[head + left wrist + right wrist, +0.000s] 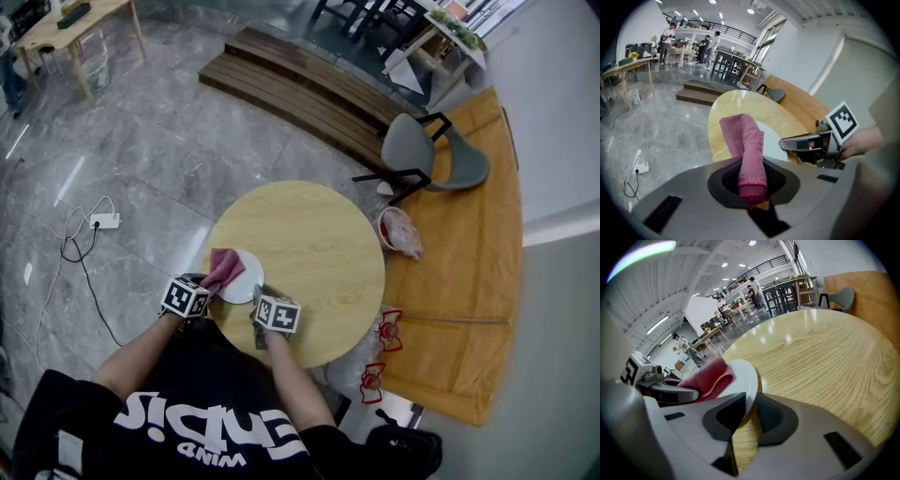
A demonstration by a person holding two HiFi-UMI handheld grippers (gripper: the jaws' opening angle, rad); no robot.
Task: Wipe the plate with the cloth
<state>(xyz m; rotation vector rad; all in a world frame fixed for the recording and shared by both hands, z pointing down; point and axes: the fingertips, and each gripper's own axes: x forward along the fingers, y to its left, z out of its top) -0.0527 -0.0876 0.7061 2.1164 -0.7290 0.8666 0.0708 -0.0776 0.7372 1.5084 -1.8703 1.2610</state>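
Observation:
A white plate (244, 279) lies at the near left edge of the round wooden table (319, 253). My right gripper (749, 413) is shut on the plate's near rim (745, 380), pinching it between both pads. My left gripper (752, 185) is shut on a folded pink cloth (749, 150), whose free end lies over the plate (773, 140). In the head view the cloth (223, 265) covers the plate's left side, with the left gripper (211, 289) just behind it and the right gripper (261, 295) at the plate's near right rim.
A grey chair (422, 155) stands beyond the table on an orange-brown mat (469, 262). A bag (398, 232) sits by the table's right edge. A wooden platform (300, 84) lies farther back. A power strip with cable (105, 221) is on the floor at left.

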